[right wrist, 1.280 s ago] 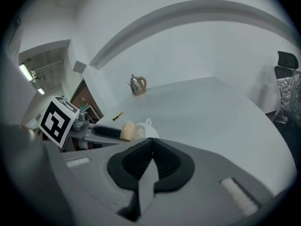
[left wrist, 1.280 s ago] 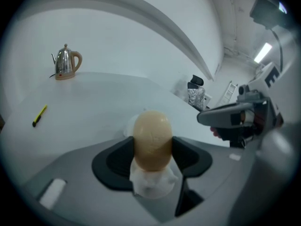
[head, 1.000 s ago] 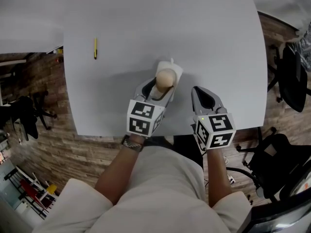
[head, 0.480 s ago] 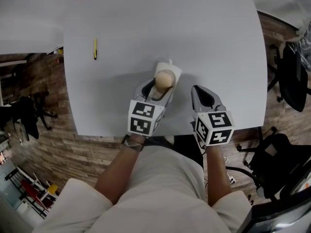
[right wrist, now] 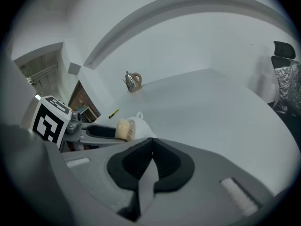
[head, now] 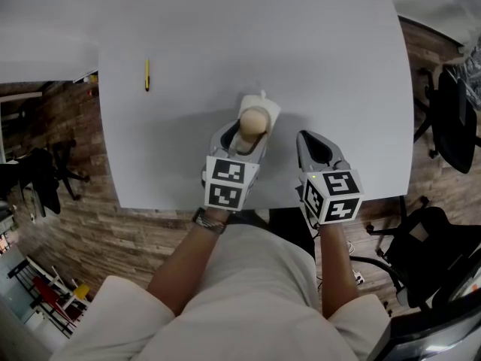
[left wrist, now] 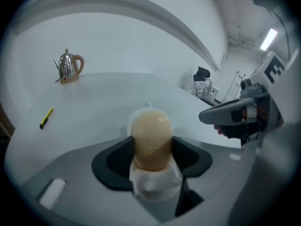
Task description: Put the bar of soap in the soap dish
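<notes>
Left tool (head: 245, 135) grips the soap bar (head: 254, 119) at the dish (head: 271, 108).

The beige oval bar of soap (left wrist: 151, 134) stood upright, clamped in the left gripper (left wrist: 151, 149). The white soap dish (head: 272, 105) lay just beyond it.

Grey left tool (head: 252, 126) and right tool (head: 307, 138), black-and-white marker cubes (head: 228, 184), cream sleeves (head: 113, 314), perhaps a wristwatch (head: 204, 221).

The left claw (head: 252, 127) has swung a little: its marker cube (head: 228, 184) has slid slightly toward the lower right of the head view, while the bar of soap (head: 255, 116) clamped at its tips edged a touch leftward.
</notes>
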